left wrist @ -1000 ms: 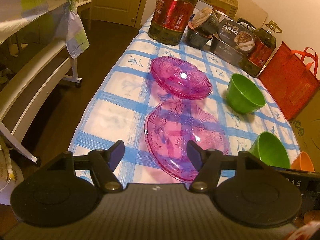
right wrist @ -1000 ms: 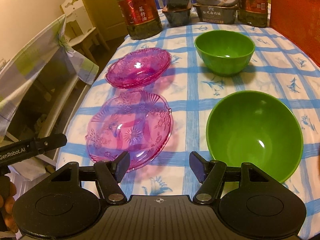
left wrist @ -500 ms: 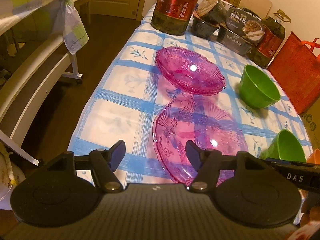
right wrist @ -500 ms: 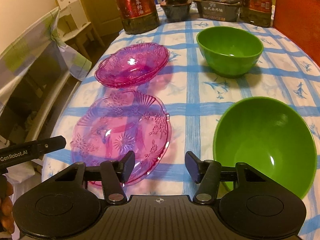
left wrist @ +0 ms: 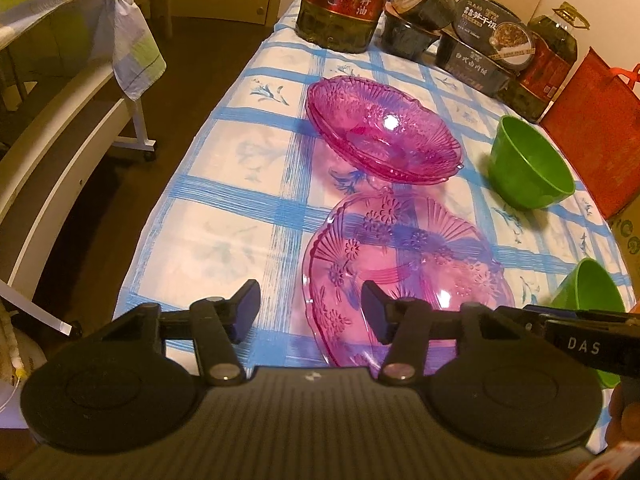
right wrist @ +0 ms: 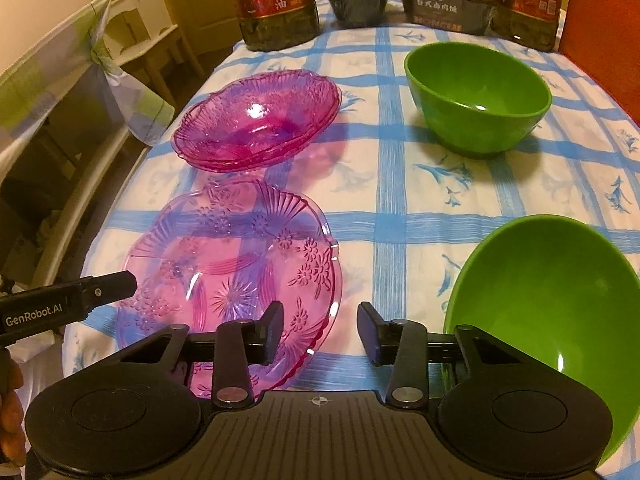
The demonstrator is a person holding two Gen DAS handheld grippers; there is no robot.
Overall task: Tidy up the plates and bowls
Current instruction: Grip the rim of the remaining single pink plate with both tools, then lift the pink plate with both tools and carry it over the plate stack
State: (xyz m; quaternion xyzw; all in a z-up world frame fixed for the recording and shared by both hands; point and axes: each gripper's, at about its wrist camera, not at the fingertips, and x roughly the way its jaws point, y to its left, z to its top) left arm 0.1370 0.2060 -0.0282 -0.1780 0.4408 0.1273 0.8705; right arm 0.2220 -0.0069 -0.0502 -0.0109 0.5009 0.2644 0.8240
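Both grippers' jaws closing: left gripper straddling near pink plate left rim, right gripper straddling its right rim; pads not pressing. "GenRobot.AI", "DAS" reading on gripper sides. Oil bottle standing far ahead; green bowl lying right of right fingers. Plate translucent, flower-embossed.

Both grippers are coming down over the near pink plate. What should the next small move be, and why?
Probably ease both grippers lower until opposite rims of the near pink plate sit between the jaws. The left gripper and right gripper are closing with only the rim's edge near them, nothing gripped yet, and the far pink plates look like its stack.
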